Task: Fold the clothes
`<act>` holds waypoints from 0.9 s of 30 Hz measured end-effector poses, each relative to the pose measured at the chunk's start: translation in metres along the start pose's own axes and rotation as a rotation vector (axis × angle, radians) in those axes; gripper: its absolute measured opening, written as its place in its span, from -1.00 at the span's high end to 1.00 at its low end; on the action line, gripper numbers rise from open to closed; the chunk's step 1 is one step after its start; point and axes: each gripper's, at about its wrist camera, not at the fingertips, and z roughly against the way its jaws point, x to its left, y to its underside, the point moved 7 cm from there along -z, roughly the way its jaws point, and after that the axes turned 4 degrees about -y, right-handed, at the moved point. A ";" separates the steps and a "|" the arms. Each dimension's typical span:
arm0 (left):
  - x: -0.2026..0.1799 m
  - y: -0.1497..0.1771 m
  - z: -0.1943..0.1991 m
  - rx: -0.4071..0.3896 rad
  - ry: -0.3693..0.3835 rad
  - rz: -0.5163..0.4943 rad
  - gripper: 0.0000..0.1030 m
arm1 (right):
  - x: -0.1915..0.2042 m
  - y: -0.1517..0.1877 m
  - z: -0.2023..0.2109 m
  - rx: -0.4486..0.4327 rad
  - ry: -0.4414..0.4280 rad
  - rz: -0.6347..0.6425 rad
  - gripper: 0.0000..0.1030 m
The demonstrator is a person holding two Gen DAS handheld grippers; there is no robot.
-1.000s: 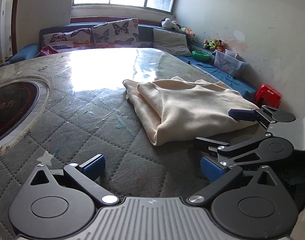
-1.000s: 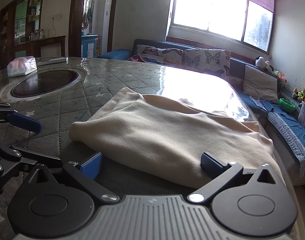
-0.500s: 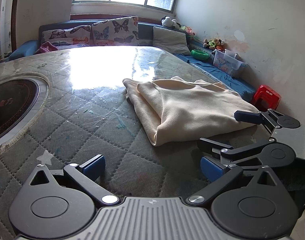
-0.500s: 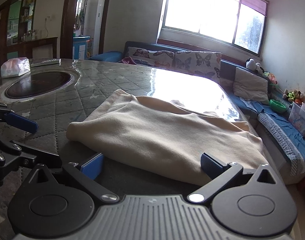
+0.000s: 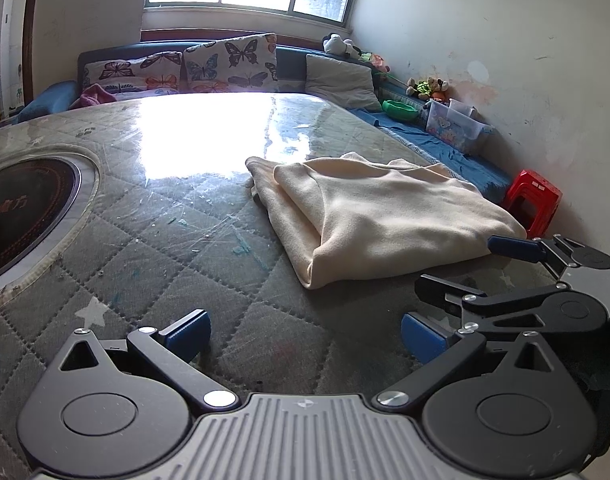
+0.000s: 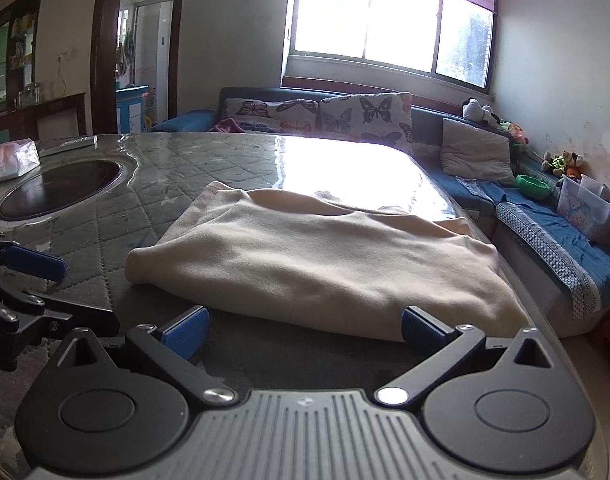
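A cream garment (image 5: 377,212) lies folded in a thick bundle on the quilted grey table (image 5: 153,248), right of centre in the left wrist view. It fills the middle of the right wrist view (image 6: 317,260). My left gripper (image 5: 305,330) is open and empty over bare table, short of the garment's near left corner. My right gripper (image 6: 305,326) is open and empty just in front of the garment's near edge, not touching it. The right gripper also shows in the left wrist view (image 5: 465,268), and the left gripper's fingers (image 6: 33,262) show at the left of the right wrist view.
A dark round inset (image 5: 21,216) sits in the table at the left. A tissue pack (image 6: 11,160) lies beyond it. A blue sofa with butterfly cushions (image 5: 225,64) runs behind the table. A red stool (image 5: 533,200) stands past the table's right edge.
Both grippers have drawn back a little and risen from the garment. Both stay open. The garment has not moved.
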 end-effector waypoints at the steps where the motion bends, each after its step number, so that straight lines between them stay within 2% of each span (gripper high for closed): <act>1: 0.000 0.000 0.000 0.000 0.000 0.001 -1.00 | 0.000 0.000 0.001 -0.002 0.001 -0.001 -1.00; 13: -0.008 0.001 0.001 -0.010 0.004 -0.012 -1.00 | 0.000 0.001 0.014 -0.055 0.009 -0.005 -1.00; 27: -0.027 -0.003 0.007 -0.104 -0.005 -0.110 -1.00 | -0.007 0.001 0.030 -0.107 0.017 -0.033 -1.00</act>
